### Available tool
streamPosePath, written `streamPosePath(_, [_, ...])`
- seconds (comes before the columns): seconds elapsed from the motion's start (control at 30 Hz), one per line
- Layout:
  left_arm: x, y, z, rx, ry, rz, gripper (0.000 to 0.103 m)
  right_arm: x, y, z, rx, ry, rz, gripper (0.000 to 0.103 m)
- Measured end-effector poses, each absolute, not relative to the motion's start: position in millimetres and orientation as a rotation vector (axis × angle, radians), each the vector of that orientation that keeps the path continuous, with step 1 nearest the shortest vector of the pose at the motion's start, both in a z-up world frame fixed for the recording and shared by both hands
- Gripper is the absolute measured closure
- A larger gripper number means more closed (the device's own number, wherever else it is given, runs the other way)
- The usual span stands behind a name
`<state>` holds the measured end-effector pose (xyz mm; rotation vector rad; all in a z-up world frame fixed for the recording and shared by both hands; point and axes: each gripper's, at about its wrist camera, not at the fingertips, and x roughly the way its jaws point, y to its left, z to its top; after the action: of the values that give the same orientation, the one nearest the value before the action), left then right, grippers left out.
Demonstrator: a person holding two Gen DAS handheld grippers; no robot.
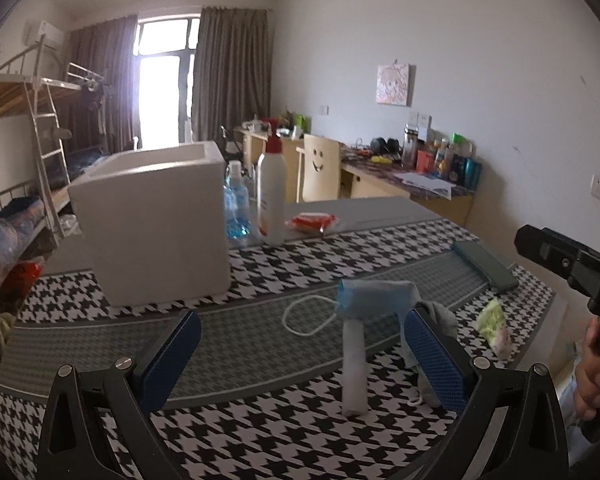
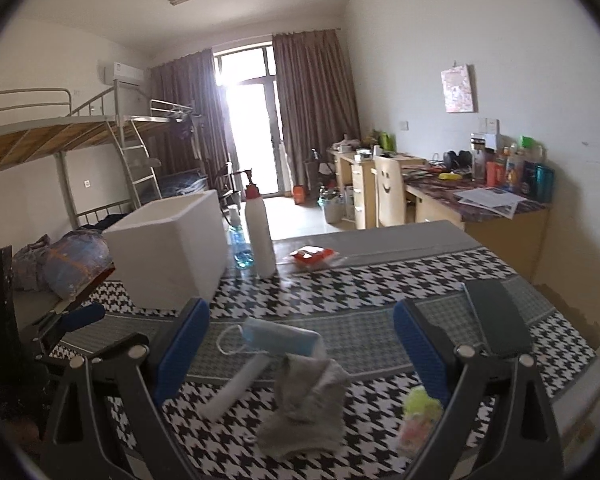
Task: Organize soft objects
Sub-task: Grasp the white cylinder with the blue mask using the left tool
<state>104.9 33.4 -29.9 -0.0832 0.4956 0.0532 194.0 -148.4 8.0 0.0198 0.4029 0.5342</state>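
A blue face mask point(image 1: 374, 294) with a white ear loop lies on the houndstooth cloth point(image 1: 300, 440). A white roll point(image 1: 354, 364) lies in front of it, and a grey sock point(image 1: 440, 316) is partly hidden behind my left gripper's right finger. My left gripper point(image 1: 300, 356) is open above them, holding nothing. In the right wrist view the mask point(image 2: 280, 338), the roll point(image 2: 236, 384), the grey sock point(image 2: 308, 404) and a green-and-pink cloth point(image 2: 418, 412) lie between the fingers of my open, empty right gripper point(image 2: 300, 348).
A white foam box point(image 1: 152, 216) stands at the back left, with a white spray bottle point(image 1: 271, 192), a blue bottle point(image 1: 236, 208) and a red packet point(image 1: 312, 222) beside it. A dark flat case point(image 1: 486, 264) lies at the right. The green-and-pink cloth point(image 1: 494, 326) lies near the table's right edge.
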Motion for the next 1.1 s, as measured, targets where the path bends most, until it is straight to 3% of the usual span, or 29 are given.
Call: streamPosePath(1.1, [150.1, -7.6, -70.0, -0.042, 0.664, -0.015, 0.001, 198.0, -219.0, -43.0, 0.081, 0.554, 0.338, 0.008])
